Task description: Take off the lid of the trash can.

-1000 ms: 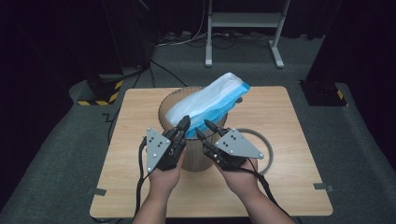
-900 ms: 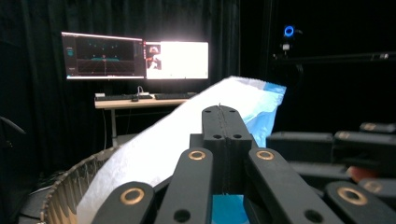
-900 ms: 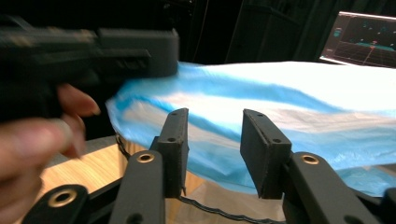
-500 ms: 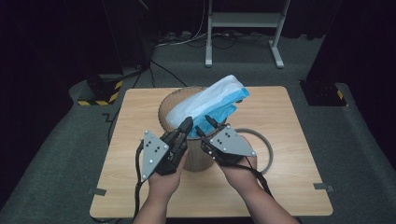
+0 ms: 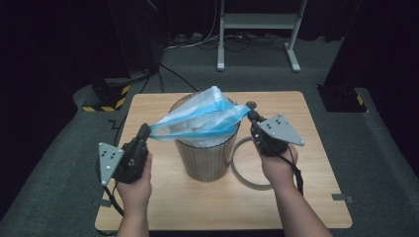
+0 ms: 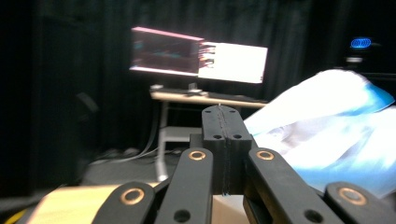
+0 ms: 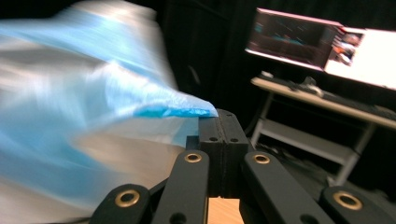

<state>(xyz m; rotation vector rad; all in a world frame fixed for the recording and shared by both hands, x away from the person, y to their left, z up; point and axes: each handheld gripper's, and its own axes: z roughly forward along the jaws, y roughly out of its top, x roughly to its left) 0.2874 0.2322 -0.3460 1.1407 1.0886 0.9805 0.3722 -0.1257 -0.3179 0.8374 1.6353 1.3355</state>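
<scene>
We have the blue plastic bag [image 5: 200,118] stretched over the mouth of the wooden bin [image 5: 207,155], which stands near the middle of the table [image 5: 306,148], and its film lies taut between the 2 tools, with a loose peak of plastic rising above the far rim. Our left gripper [image 5: 144,132] pinches the bag's left corner just outside the bin's left side; in the left gripper view its jaws are pressed flat together, the film running off to the right of them. Our right gripper [image 5: 251,116] holds the opposite corner by the bin's right rim; its jaws have just been closing, and in the right gripper view [image 7: 219,122] they meet on a thin blue edge [image 7: 173,112] of the bag. We judge the main risk to be that this edge is caught by very little plastic: if we pull the 2 corners further apart, the film may slip out of the right jaws or tear at either pinch. A second risk is the bin itself, since it looks light and stands free; a sideways tug through the bag could tilt it or drag it toward the loose ring [image 5: 247,168] lying on the table just to its right. We also think the mouth may not open evenly, because the far side of the bag is bunched and could fall outside the rim when we lower it.
</scene>
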